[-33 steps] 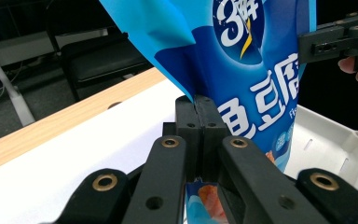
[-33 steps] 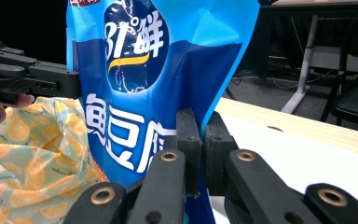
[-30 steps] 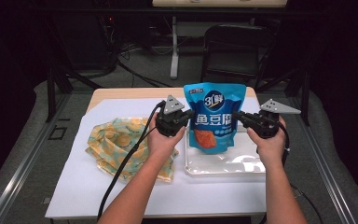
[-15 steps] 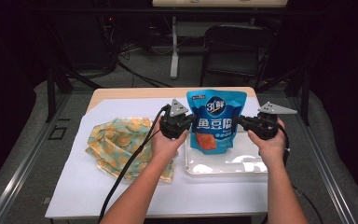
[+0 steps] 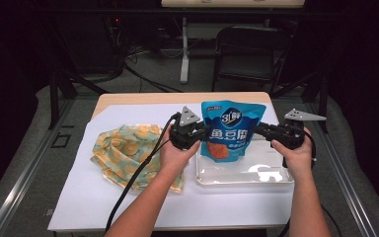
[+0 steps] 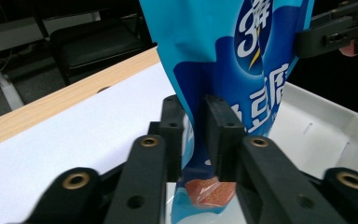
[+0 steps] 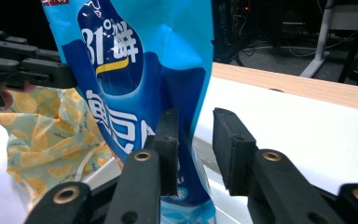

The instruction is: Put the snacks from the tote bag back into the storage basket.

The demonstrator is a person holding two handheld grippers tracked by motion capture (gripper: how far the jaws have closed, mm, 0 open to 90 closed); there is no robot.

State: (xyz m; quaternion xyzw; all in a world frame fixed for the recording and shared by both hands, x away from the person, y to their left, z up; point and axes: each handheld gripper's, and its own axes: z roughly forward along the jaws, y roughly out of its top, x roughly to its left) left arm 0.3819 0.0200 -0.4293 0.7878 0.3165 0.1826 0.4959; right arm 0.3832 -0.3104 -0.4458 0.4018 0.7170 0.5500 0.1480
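A glossy blue plastic snack pouch (image 5: 232, 129) with white lettering stands upright, its long axis vertical, its bottom inside a shallow clear plastic tray (image 5: 245, 178) that sits toward the right edge of the table (image 5: 128, 102). The pouch rises at the tray's far end, the end away from the person.

The pouch sits directly between the two tools. The left hand-held gripper (image 5: 193, 135) meets the pouch's left side edge; in the left gripper view its black pads (image 6: 221, 128) stand on either side of the film, parted a little, with a thin gap visible on one side, and whether the other pad rests against the film cannot be told. These jaws have just been opening, with the pouch edge between them. The right hand-held gripper (image 5: 264, 131) reaches in from the opposite side; in the right gripper view its jaws are clearly parted, one pad (image 7: 168, 140) close to the pouch's right edge and the other standing well clear. They too have just been opening around that edge.

Neither tool appears to pinch the pouch, so it likely rests on its own base. Both hands are about equally near, one at each side edge.

A crumpled pale green cloth printed with orange slices (image 5: 128, 153) lies on the white sheet toward the left edge of the table.
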